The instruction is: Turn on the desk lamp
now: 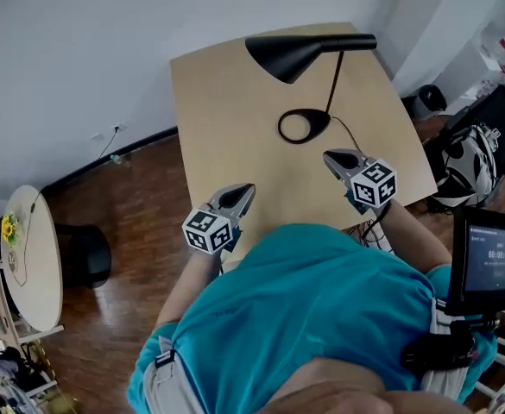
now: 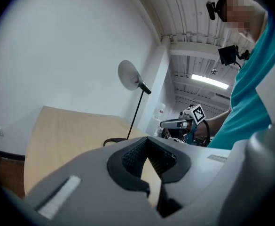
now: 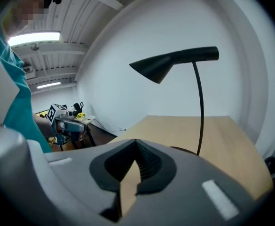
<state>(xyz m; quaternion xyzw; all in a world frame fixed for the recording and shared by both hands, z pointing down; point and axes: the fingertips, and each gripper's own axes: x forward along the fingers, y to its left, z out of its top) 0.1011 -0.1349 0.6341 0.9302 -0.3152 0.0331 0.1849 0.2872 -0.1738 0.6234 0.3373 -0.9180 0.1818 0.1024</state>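
A black desk lamp stands on the light wooden table (image 1: 226,136), with its cone shade (image 1: 295,54) held over a ring base (image 1: 302,126) by a thin stem. No glow shows from the shade. My left gripper (image 1: 239,195) hovers over the table's near edge, shut and empty, well short of the base. My right gripper (image 1: 337,158) is also shut and empty, just near-right of the base, close to the lamp cord (image 1: 356,141). The left gripper view shows its gripper (image 2: 147,140), the shade (image 2: 128,75) and the right gripper (image 2: 175,124). The right gripper view shows its gripper (image 3: 136,142), the shade (image 3: 156,67) and the stem (image 3: 201,107).
A small round table (image 1: 36,257) and a black stool (image 1: 84,255) stand on the wooden floor at the left. Bags (image 1: 468,162) lie to the right of the table. A screen (image 1: 494,261) sits at my right side. A white wall backs the table.
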